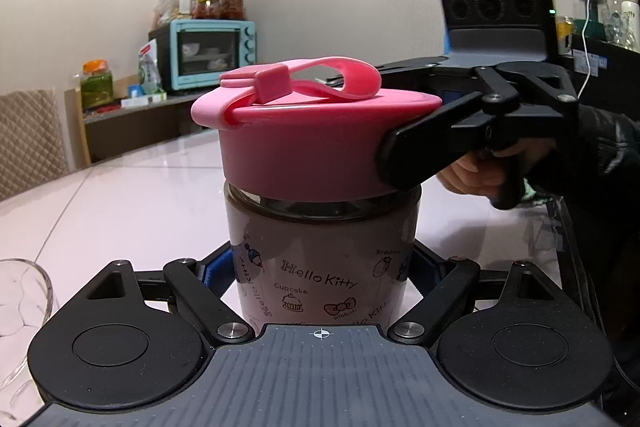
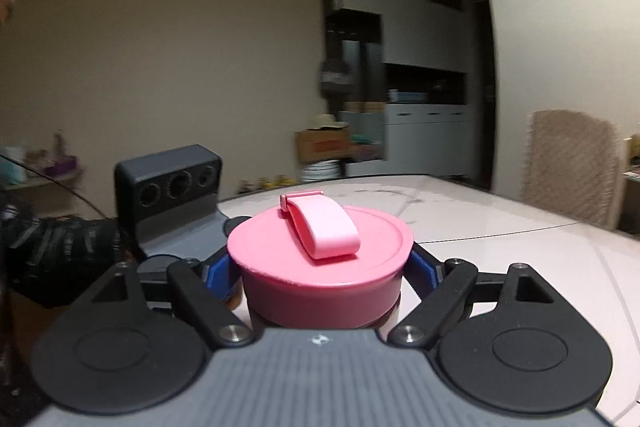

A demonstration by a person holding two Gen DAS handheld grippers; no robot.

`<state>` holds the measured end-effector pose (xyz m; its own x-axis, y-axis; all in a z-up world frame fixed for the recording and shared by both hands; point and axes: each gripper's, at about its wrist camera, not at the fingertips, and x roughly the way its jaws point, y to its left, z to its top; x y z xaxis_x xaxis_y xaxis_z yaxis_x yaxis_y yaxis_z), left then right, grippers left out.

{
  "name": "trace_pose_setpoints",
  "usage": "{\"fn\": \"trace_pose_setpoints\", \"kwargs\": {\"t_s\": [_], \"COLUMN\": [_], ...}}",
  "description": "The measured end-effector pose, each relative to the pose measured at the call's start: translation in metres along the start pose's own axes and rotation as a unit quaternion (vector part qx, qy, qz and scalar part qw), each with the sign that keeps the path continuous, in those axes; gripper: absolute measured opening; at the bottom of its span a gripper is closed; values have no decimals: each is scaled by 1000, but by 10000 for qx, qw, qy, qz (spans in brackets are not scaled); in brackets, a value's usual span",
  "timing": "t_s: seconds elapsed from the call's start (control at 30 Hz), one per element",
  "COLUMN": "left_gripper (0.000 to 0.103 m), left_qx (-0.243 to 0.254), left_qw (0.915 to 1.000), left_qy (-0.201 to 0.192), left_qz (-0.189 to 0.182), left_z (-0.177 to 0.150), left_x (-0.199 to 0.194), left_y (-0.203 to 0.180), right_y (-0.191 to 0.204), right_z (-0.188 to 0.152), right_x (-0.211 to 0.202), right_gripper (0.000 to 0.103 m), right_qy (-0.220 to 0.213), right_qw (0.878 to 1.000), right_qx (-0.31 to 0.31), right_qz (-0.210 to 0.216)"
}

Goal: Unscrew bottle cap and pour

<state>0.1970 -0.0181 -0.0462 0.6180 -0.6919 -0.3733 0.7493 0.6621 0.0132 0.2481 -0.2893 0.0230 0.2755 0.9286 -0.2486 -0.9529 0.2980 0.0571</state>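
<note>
Bottle [image 1: 324, 259] stands upright on the pale glossy bench [image 1: 132, 203], its printed glass body clamped between the blue-padded fingers of the left tool [image 1: 324, 267], which grips it low down on both sides; the pink cap [image 1: 308, 143] sits on the bottle's neck, slightly tilted in the left wrist view, with a pink carry loop [image 1: 320, 77] lying across its top; the right tool [image 2: 322, 271] is closed on that cap, one blue pad pressed against each side of it in the right wrist view, and seen from the left wrist its black finger [image 1: 424, 155] bears on the cap's right flank while a hand [image 1: 480, 175] holds the handle behind; a clear glass [image 1: 20, 315] stands at the lower left edge of the left wrist view, just beside the left tool; farther back, a turquoise toaster oven [image 1: 208, 53] sits on a low shelf with jars [image 1: 216, 5] on top of it; a padded chair [image 2: 572, 167] stands at the bench's far side in the right wrist view, which is somewhat blurred.
</note>
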Motion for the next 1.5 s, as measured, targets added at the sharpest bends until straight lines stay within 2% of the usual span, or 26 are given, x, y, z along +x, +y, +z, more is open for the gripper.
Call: {"fn": "trace_pose_setpoints", "kwargs": {"t_s": [0.1, 0.13, 0.2, 0.4, 0.6, 0.87, 1.13, 1.37, 1.43, 1.5], "left_gripper": [90, 90, 90, 90, 90, 90, 90, 90, 90, 90], "left_qx": [3, 3, 5, 8, -3, -8, -8, -12, -7, -8], "left_qw": [10000, 10000, 10000, 10000, 10000, 10000, 10000, 10000, 10000, 10000], "left_qy": [-2, -2, -3, -3, 3, 6, 4, 5, 4, 4], "left_qz": [-2, -3, -2, 1, -3, -5, -5, -8, -5, -6], "left_z": [-2, -2, -3, -7, -3, -1, -2, -1, -2, -2], "left_x": [-4, -5, -7, -13, -8, -4, -4, -2, -2, -2], "left_y": [-2, -2, -3, -5, 3, 7, 8, 10, 10, 10], "right_y": [-1, 0, 6, 31, 66, 92, 89, 90, 89, 91], "right_z": [2, 3, -1, -6, -6, -11, -8, -8, -9, -9], "right_x": [1, 2, 0, -15, -9, 13, 30, 38, 40, 42], "right_gripper": [86, 94, 102, 103, 103, 103, 102, 102, 95, 95], "right_qy": [108, 138, 148, -36, -28, -110, -244, -235, -262, -247], "right_qw": [9999, 9999, 9993, 9943, 9806, 9659, 9515, 9440, 9441, 9440], "right_qx": [-18, -32, -60, -137, -135, -65, 199, 287, 386, 354], "right_qz": [49, -33, -332, -1061, -1954, -2586, -3060, -3278, -3263, -3271]}}
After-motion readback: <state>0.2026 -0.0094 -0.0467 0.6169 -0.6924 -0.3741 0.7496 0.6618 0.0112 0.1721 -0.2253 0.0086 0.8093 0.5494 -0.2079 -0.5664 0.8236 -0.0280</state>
